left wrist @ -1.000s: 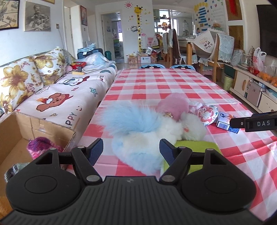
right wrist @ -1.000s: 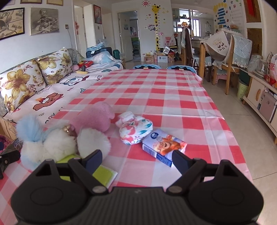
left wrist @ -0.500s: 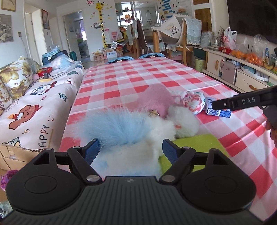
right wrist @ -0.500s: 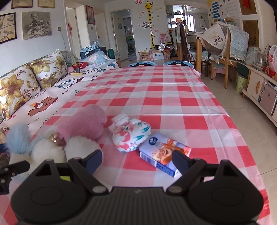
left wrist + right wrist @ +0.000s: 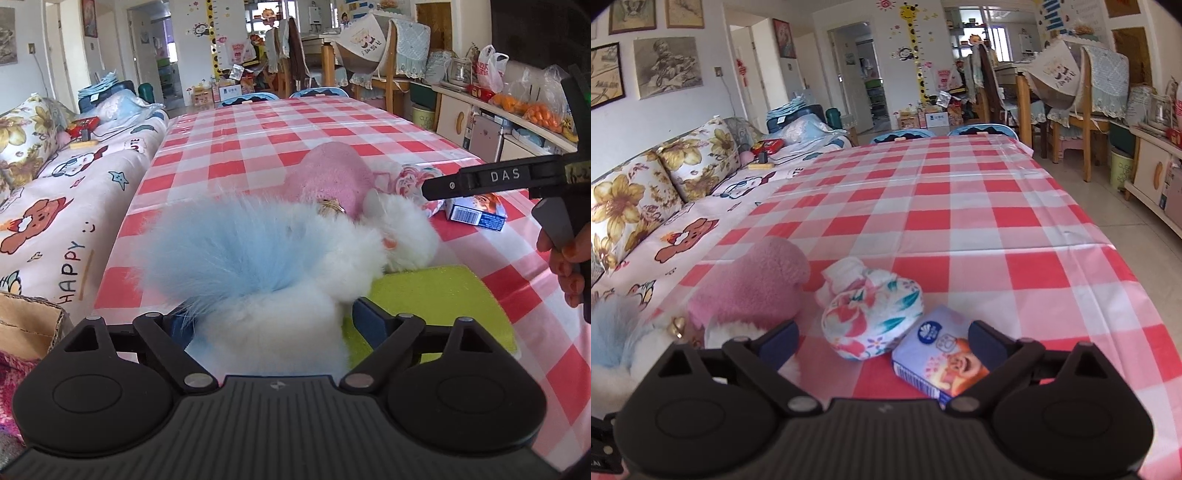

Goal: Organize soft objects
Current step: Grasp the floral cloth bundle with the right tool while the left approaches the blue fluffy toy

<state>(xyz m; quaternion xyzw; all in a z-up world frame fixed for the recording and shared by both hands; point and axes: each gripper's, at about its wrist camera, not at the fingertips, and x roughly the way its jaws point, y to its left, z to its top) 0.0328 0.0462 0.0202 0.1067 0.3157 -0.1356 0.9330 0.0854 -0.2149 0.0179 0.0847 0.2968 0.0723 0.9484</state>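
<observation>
Your left gripper (image 5: 271,325) tilts down over the near table edge, its jaws opening wide; the white fluffy fur (image 5: 266,339) lies between the fingers, pads not pressing it. Your right gripper (image 5: 882,341) also angles downward, jaws opening, with the floral fabric bundle (image 5: 871,317) and a corner of the small glossy carton (image 5: 938,363) between the fingers, neither gripped. In the left view, fingers of your right hand (image 5: 565,258) wrap that tool's handle.

Just past the white fur, a long-haired pale blue tuft (image 5: 229,251) fans leftward, and a flat lime-green sponge cloth (image 5: 436,302) lies under the fur's right side. Beyond sits a rounded, nubbly pink plush (image 5: 757,284), touching the fur. All rest on the smooth red-and-white checked tablecloth (image 5: 960,206). Left, a cardboard box corner (image 5: 26,325) and a cartoon-print sofa cover (image 5: 66,199).
</observation>
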